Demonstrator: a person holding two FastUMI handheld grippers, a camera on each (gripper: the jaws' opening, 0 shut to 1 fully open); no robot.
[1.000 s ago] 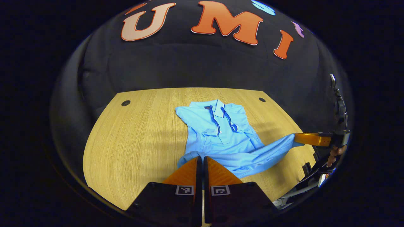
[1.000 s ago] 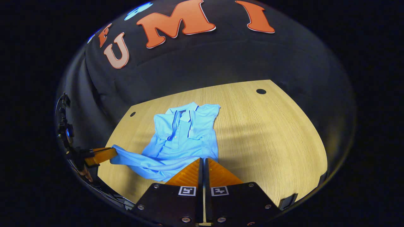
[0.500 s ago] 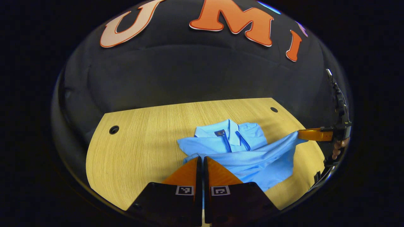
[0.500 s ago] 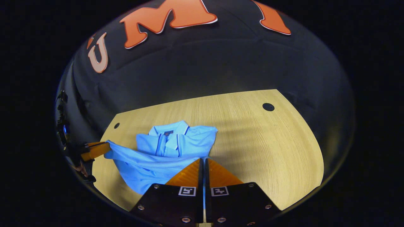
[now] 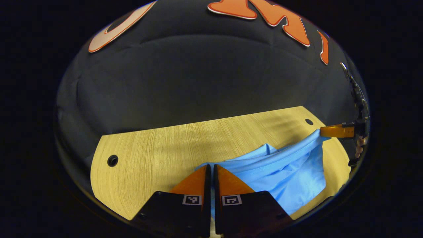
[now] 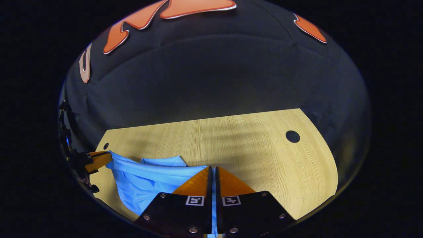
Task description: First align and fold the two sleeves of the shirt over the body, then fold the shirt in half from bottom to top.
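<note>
Both grippers are pinched closed on the hem of the blue shirt [image 5: 290,172], one at each bottom corner, so the cloth hangs between them as a taut, raised band. In the left gripper view the left gripper [image 5: 209,170] sits at the bottom centre with its fingers pressed together on the fabric, and the right gripper [image 5: 325,131] shows at the right edge, gripping the other corner. In the right gripper view the picture mirrors that: the right gripper at bottom centre, the left at the far left edge. The shirt lies low in both frames on the wooden bench [image 5: 158,148]. Holding both corners level looks meant to carry the bottom edge evenly toward the collar [image 6: 163,161] for the half fold.
</note>
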